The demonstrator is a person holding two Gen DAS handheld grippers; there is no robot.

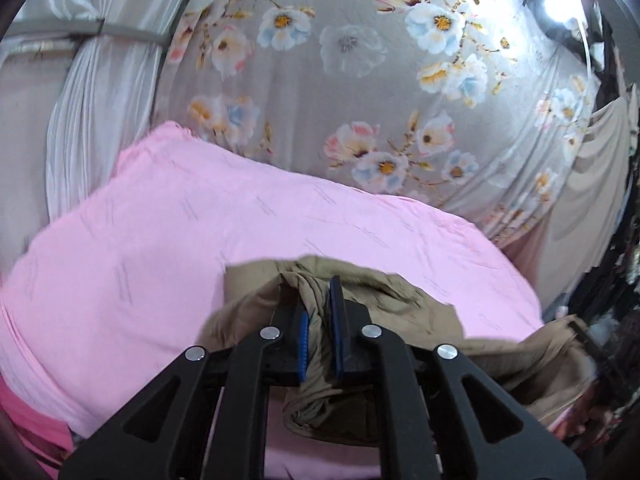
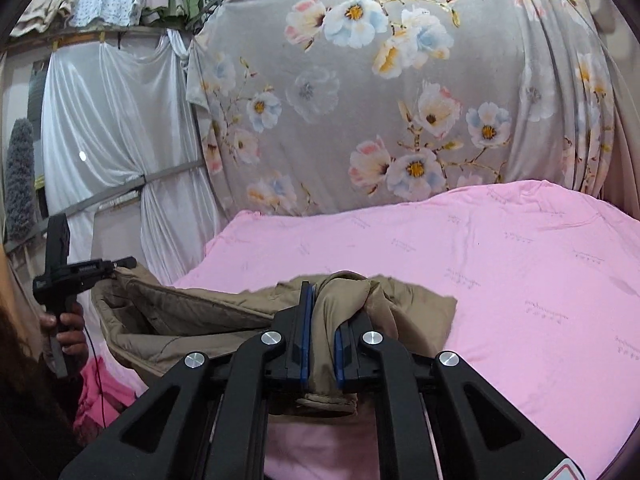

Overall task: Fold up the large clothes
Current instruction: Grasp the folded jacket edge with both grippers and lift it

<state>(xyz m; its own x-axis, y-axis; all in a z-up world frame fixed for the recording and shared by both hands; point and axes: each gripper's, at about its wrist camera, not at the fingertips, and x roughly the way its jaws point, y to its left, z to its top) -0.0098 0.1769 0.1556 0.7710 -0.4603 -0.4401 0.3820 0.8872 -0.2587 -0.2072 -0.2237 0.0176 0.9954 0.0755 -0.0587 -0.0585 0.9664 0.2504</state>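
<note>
A khaki padded jacket (image 1: 380, 300) hangs lifted above the pink bed sheet (image 1: 160, 240). My left gripper (image 1: 320, 304) is shut on a bunched edge of it, cloth squeezed between the blue pads. In the right wrist view the same jacket (image 2: 192, 312) stretches leftward, and my right gripper (image 2: 322, 308) is shut on another bunched edge. At the far left of that view a hand holds the left gripper (image 2: 120, 264), clamped on the jacket's far end. The jacket sags between the two grips, above the pink sheet (image 2: 520, 280).
A grey flowered cloth (image 2: 360, 100) hangs behind the bed, with a white curtain (image 2: 112, 120) to its left. Clothes hang on a line (image 2: 120, 0) at top left. A darker pink cloth (image 2: 96, 392) lies below the bed's left edge. Dark clutter (image 1: 616, 280) fills the right side.
</note>
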